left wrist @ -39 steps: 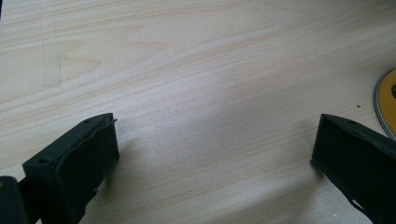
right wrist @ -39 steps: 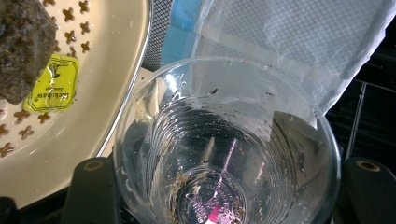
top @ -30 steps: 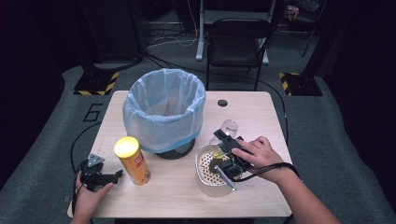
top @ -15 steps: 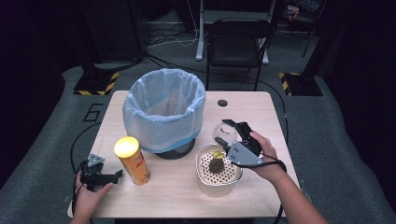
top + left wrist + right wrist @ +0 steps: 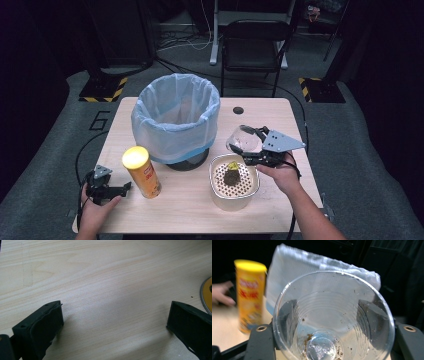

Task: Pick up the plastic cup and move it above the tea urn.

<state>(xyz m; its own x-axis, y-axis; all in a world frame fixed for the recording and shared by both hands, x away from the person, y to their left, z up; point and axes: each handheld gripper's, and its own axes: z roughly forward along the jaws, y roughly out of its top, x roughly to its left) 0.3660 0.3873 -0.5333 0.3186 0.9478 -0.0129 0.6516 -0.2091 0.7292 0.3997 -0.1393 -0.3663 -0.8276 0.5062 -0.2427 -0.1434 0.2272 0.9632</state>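
- Clear plastic cup (image 5: 333, 317) sat clamped between the jaws of the right gripper (image 5: 250, 147), lying on its side with its open mouth turned toward the bin; in the high view the cup (image 5: 241, 139) hung just above the back rim of the white strainer basket (image 5: 218, 187).
- Brown specks and a little residue clung to the inside wall and bottom of the cup.
- Right hand (image 5: 280, 172) came in from the lower right, forearm angled up and inward across the tabletop (image 5: 180, 210), fingers wrapped under the gripper and the grey three-cornered plate (image 5: 281, 141) facing up.
- Inside the strainer basket lay a dark clump (image 5: 231, 176) with a small yellow bit (image 5: 233, 165) just behind it.
- Bin lined with a pale blue bag (image 5: 175, 117) stood near the middle of the tabletop, just left of the cup; in the right gripper view the bag (image 5: 287, 270) rose behind the cup's rim.
- Yellow snack can (image 5: 141, 171) stood upright in front of the bin's left side, between the two hands.
- Left gripper (image 5: 107, 189) rested low on the tabletop near its front left corner, pointing toward the can, with the left hand (image 5: 95, 207) holding it from behind.
- Its jaws stood wide apart with nothing between them but bare wood, and the can's yellow base (image 5: 207, 296) showed at the right edge of the left gripper view.
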